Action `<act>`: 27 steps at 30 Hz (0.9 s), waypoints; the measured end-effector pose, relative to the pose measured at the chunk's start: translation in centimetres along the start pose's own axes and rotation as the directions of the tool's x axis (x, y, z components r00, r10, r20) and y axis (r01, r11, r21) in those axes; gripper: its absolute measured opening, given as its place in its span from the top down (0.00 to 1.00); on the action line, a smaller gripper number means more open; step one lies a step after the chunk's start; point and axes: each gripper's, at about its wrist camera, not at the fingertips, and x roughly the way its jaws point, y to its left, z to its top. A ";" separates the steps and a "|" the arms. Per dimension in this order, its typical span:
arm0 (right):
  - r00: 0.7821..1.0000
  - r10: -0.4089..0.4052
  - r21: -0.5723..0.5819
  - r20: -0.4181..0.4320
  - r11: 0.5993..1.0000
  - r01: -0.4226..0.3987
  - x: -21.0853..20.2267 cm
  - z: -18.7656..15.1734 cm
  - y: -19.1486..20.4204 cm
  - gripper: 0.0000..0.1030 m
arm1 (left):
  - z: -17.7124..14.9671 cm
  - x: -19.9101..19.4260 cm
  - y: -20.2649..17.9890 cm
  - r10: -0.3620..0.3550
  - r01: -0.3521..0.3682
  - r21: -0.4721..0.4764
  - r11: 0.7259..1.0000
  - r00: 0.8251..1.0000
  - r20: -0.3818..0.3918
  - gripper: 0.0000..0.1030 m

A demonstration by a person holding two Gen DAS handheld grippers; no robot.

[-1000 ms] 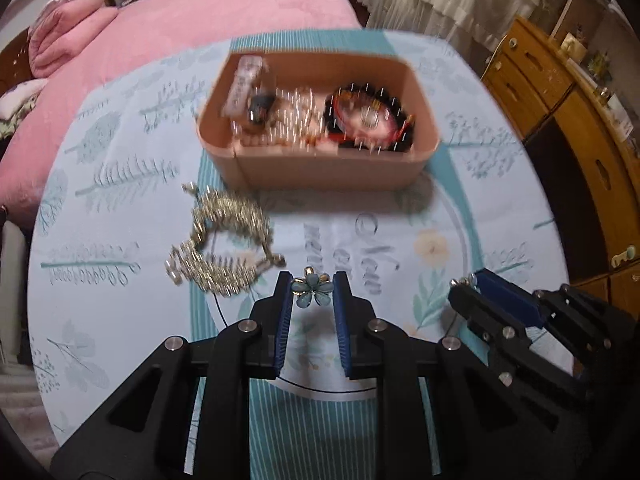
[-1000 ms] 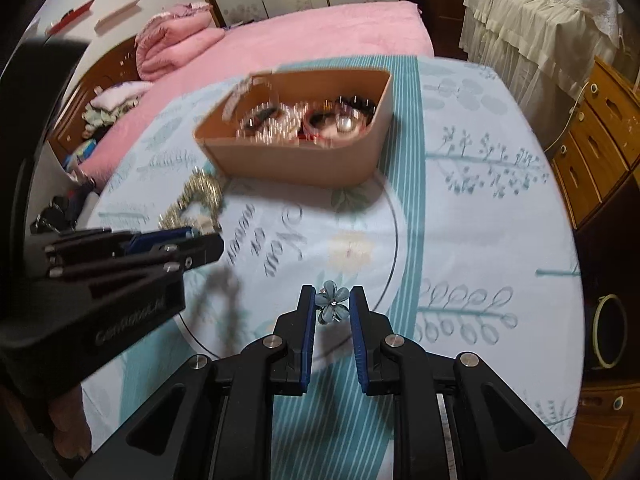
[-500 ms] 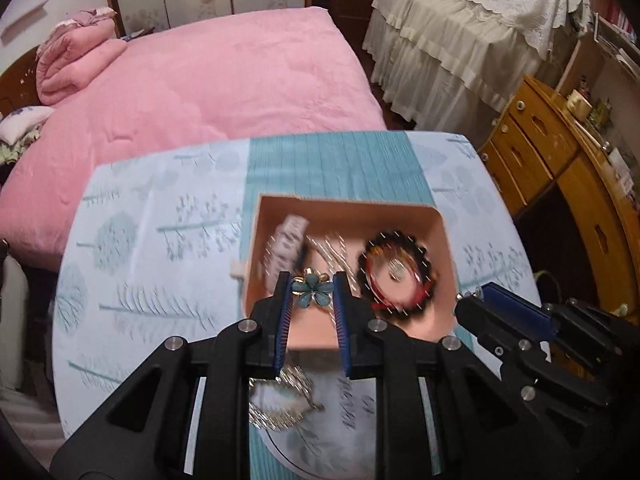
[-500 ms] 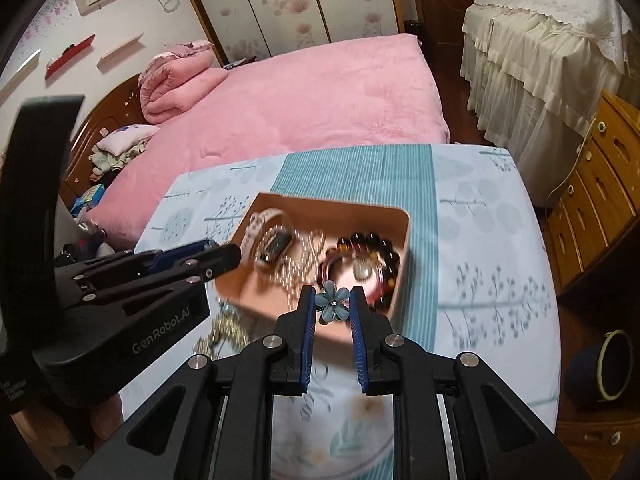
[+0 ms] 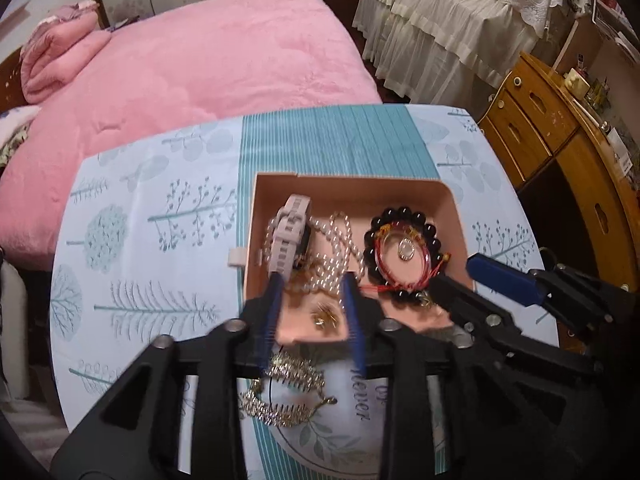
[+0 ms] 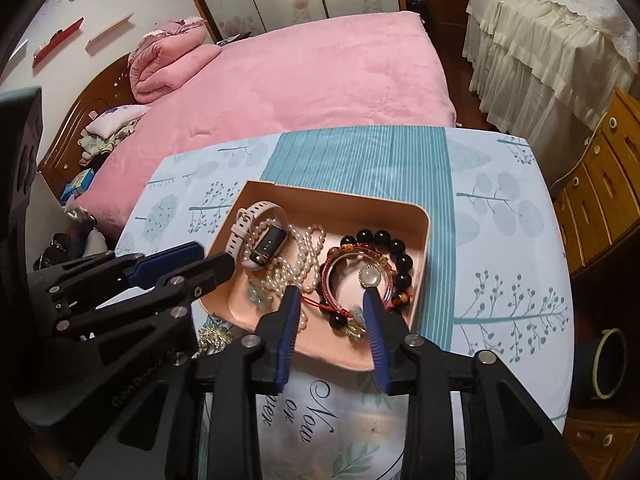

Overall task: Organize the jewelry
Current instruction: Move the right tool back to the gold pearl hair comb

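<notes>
A pink tray point(image 5: 352, 186) point(image 6: 425, 240) on the table holds a pale watch point(image 5: 290, 236) point(image 6: 262, 240), a pearl necklace point(image 5: 334, 256) point(image 6: 298, 260) and a black bead bracelet with red cord point(image 5: 404, 252) point(image 6: 384, 264). My left gripper point(image 5: 310, 300) is open over the tray's near left part; a small gold piece point(image 5: 322, 316) lies in the tray between its fingers. My right gripper point(image 6: 330, 316) is open over the tray's near edge. A blue flower earring point(image 6: 260, 294) lies in the tray by the pearls; another point(image 6: 356, 322) lies by the beads. A gold hair comb point(image 5: 280, 392) lies on the table before the tray.
The round table point(image 6: 500, 240) has a teal leaf-print cloth. A pink bed point(image 5: 180, 72) stands behind it. Wooden drawers point(image 5: 560, 128) stand at the right. Each gripper shows in the other's view, the right point(image 5: 520, 292) and the left point(image 6: 140, 276).
Both grippers were shut on blue flower earrings and moved from the table up over the tray. Both have now opened, and the earrings have left the jaws.
</notes>
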 end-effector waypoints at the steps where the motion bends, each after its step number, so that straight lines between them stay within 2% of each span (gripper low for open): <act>1: 1.000 0.002 0.002 -0.002 1.000 -0.002 0.0 -0.2 0.0 0.68 | -0.2 -0.1 0.2 0.002 -0.002 -0.007 1.000 1.000 0.000 0.60; 2: 1.000 0.006 0.003 -0.001 1.000 -0.006 -0.2 -0.5 0.0 0.68 | -0.5 -0.3 0.5 0.001 -0.001 -0.015 1.000 1.000 0.003 0.54; 3: 1.000 0.009 0.002 0.001 1.000 -0.009 -0.3 -0.7 0.0 0.68 | -0.6 -0.5 0.8 0.002 -0.001 -0.024 1.000 1.000 0.008 0.52; 10: 0.998 -0.009 -0.025 0.054 1.000 0.011 -2.3 -2.6 0.8 0.68 | -2.4 -2.5 2.3 0.026 -0.023 -0.057 0.998 0.998 0.051 0.52; 14: 0.999 -0.006 -0.029 0.050 1.000 0.008 -2.9 -3.8 1.1 0.68 | -3.6 -3.6 2.9 0.039 -0.034 -0.075 0.997 0.997 0.071 0.52; 27: 1.000 0.015 -0.022 -0.016 1.000 -0.015 -2.8 -8.6 1.3 0.68 | -8.7 -4.3 3.7 0.074 -0.072 -0.073 0.995 0.997 0.022 0.52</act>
